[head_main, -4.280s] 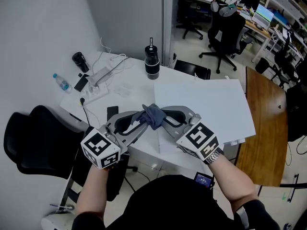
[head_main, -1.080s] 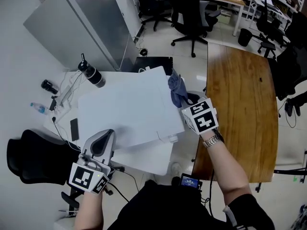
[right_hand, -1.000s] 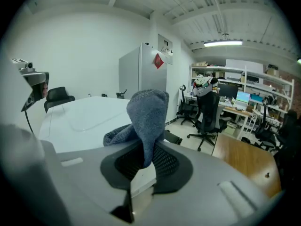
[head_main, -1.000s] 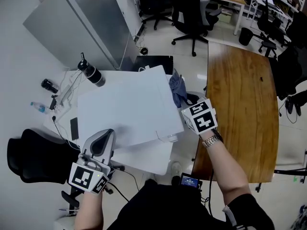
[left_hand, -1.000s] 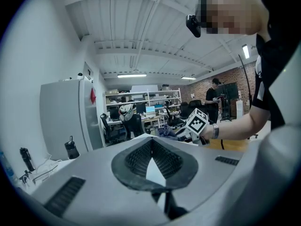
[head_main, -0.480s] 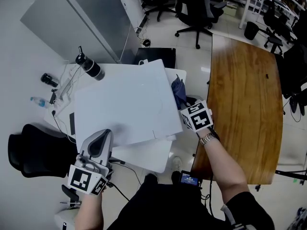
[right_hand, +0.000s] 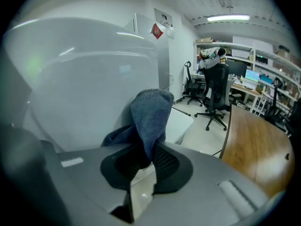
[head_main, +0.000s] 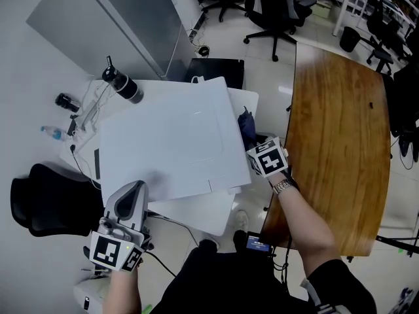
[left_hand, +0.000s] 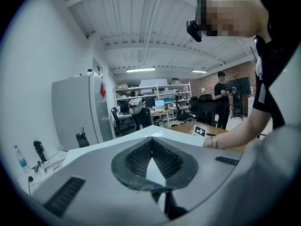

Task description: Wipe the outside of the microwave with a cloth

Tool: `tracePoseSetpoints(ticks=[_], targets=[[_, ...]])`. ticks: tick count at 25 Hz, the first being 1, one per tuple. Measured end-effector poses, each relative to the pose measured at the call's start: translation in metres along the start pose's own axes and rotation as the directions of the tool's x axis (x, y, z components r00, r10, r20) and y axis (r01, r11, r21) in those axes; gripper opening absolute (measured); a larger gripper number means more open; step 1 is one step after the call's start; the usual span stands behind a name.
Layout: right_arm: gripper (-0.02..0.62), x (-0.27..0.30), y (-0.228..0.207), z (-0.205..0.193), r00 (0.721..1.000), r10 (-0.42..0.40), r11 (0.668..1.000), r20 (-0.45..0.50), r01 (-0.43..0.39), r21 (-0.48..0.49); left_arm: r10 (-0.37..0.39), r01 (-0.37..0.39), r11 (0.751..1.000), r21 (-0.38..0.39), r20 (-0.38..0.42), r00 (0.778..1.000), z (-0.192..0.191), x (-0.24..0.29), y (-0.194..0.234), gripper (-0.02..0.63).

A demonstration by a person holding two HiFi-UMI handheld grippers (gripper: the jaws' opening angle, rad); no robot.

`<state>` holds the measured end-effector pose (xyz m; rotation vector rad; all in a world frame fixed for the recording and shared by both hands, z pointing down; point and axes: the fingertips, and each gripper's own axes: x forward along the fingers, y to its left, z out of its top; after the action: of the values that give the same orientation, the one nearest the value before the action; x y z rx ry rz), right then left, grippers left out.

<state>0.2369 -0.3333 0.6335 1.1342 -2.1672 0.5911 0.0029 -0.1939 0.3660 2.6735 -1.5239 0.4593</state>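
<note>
Right gripper (head_main: 253, 139), clamped on dark blue woven cloth (head_main: 246, 123), has slid down the white boxy microwave (head_main: 167, 142) wall to its left: side wipe underway. Left gripper (head_main: 133, 188) closed, empty.

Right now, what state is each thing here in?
microwave: standing on the table
cloth: bunched, at the microwave's side wall
right hand-held gripper: shut on the cloth
left hand-held gripper: shut, empty
black bottle: upright, capped
</note>
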Motion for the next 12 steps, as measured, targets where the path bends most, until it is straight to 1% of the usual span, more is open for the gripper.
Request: tracePoseSetpoints(ticks=[5, 12], targets=[[0.044, 0.008, -0.003, -0.008, 1.000, -0.007, 1.000, -0.027, 0.007, 0.010, 0.024, -0.024, 1.000, -0.008, -0.006, 1.000, -0.004, -0.007, 0.007, 0.005], [0.044, 0.000, -0.008, -0.018, 0.997, -0.051, 0.998, -0.056, 0.052, 0.018, 0.028, -0.028, 0.999, -0.021, 0.010, 1.000, -0.008, -0.019, 0.015, 0.005]])
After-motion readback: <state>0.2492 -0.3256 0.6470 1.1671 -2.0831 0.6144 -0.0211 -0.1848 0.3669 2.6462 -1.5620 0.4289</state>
